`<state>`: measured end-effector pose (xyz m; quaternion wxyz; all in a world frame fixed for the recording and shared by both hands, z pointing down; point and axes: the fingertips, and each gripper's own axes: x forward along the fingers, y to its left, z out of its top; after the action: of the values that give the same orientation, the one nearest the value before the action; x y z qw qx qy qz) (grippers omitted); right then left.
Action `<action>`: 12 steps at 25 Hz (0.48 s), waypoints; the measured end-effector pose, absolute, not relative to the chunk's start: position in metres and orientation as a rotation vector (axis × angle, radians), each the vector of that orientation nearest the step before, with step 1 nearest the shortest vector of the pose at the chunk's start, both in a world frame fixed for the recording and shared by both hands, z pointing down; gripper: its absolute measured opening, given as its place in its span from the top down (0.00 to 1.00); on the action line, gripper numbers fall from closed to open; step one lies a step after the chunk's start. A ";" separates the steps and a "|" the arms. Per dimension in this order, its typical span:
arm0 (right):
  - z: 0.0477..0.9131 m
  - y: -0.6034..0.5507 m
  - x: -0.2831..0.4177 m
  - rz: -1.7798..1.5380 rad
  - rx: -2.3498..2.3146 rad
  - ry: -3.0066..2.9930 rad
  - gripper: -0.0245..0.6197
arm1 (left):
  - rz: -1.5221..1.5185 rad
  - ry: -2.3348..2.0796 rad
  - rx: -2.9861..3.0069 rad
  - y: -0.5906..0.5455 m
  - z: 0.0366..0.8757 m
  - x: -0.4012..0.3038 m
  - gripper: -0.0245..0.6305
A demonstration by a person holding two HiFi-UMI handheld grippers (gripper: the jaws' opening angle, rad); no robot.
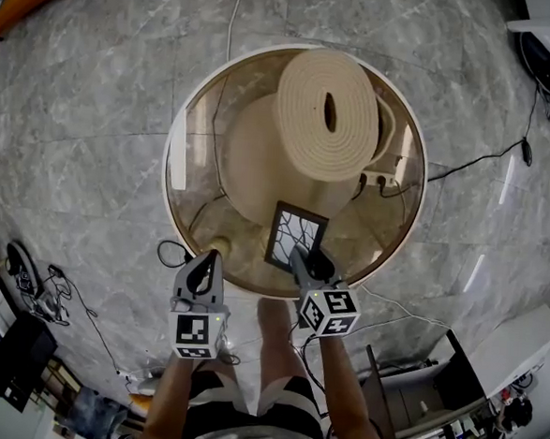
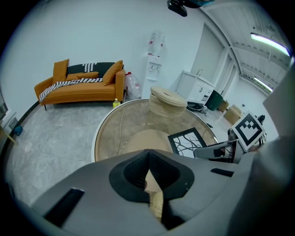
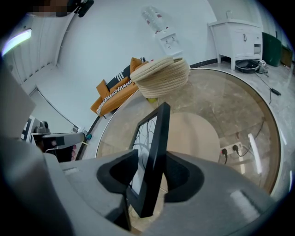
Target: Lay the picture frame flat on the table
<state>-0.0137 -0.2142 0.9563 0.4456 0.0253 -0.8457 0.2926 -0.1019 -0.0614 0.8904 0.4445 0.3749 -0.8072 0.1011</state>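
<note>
Bright, even indoor light fills all 3 views. Ceiling strip lights (image 2: pixel 269 39) burn white at the upper right of the left gripper view and the upper left of the right gripper view. Their reflections streak pale across the glass table top (image 1: pixel 203 115). Shadows on the marble floor (image 1: pixel 96 89) are faint. Fisheye bending curves every edge. Both gripper views fade to black corners, and their nearest foreground is soft.

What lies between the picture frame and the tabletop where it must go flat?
Nothing visible: the glass table around the picture frame is bare; the woven basket sits farther back.
</note>
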 end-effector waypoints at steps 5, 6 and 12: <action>0.964 -0.221 -0.010 0.692 0.105 -2.088 0.66 | 0.248 -2.003 0.940 -0.062 0.890 -0.101 0.94; 0.967 -0.222 -0.009 0.686 0.114 -2.085 0.65 | 0.248 -2.004 0.942 -0.061 0.891 -0.100 0.94; 0.975 -0.226 -0.008 0.705 0.152 -2.061 0.62 | 0.235 -2.003 0.947 -0.057 0.890 -0.101 0.94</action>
<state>-0.0076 -0.2264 0.9745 0.4612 0.0617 -0.8375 0.2864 -0.1007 -0.0568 0.8898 0.4411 0.3814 -0.8068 0.0948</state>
